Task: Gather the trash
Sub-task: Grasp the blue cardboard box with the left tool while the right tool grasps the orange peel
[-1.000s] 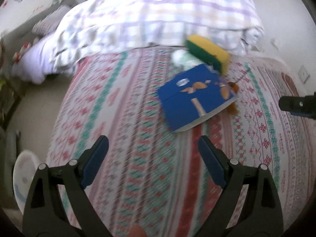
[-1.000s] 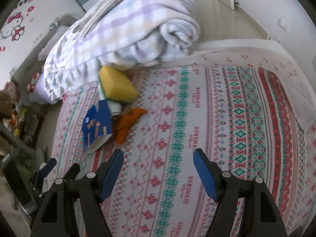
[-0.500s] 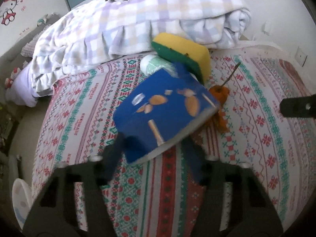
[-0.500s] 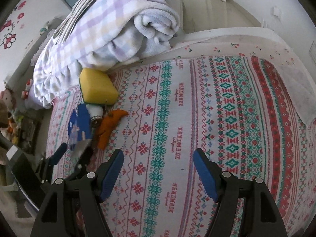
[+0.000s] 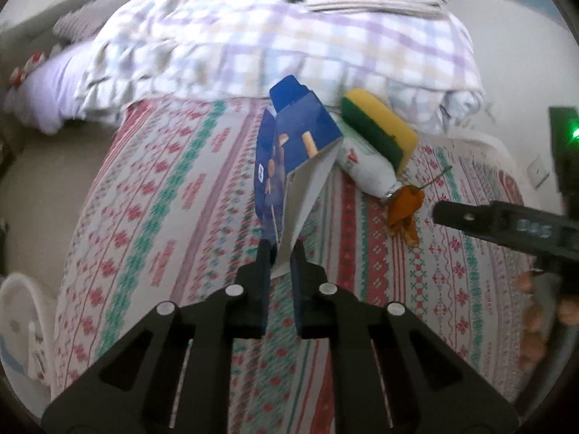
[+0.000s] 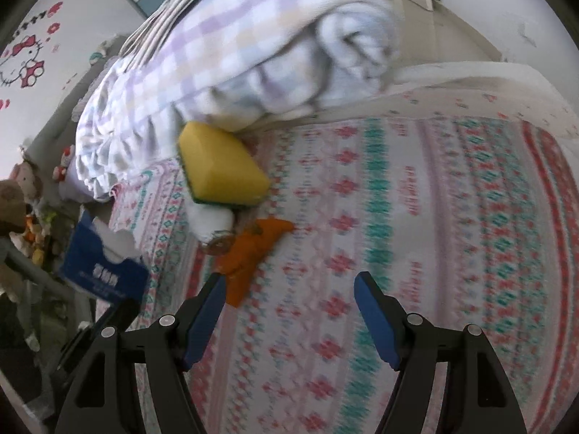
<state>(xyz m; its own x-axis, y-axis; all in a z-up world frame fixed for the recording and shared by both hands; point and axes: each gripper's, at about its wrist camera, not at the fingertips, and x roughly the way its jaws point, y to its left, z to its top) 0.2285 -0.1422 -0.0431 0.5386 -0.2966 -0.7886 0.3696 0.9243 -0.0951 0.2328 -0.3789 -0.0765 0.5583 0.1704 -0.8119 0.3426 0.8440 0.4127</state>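
My left gripper (image 5: 280, 253) is shut on the edge of a flattened blue snack box (image 5: 293, 148) and holds it up above the patterned bedspread (image 5: 181, 195). The box also shows in the right wrist view (image 6: 103, 260), at the left. A yellow and green sponge (image 5: 378, 126) lies on a white bottle (image 5: 365, 170) beside an orange peel (image 5: 403, 209). My right gripper (image 6: 289, 289) is open and empty, its left finger just in front of the orange peel (image 6: 253, 253), with the sponge (image 6: 220, 173) and bottle (image 6: 211, 220) beyond.
A rolled checked blanket (image 5: 289, 39) lies across the far end of the bed, right behind the sponge. A white bin (image 5: 21, 325) stands on the floor at the left bed edge. Soft toys (image 6: 18, 202) sit at the left.
My left gripper has closed on the blue box and lifted it off the bed, turning it upright. My right gripper has moved closer to the orange peel and sponge.
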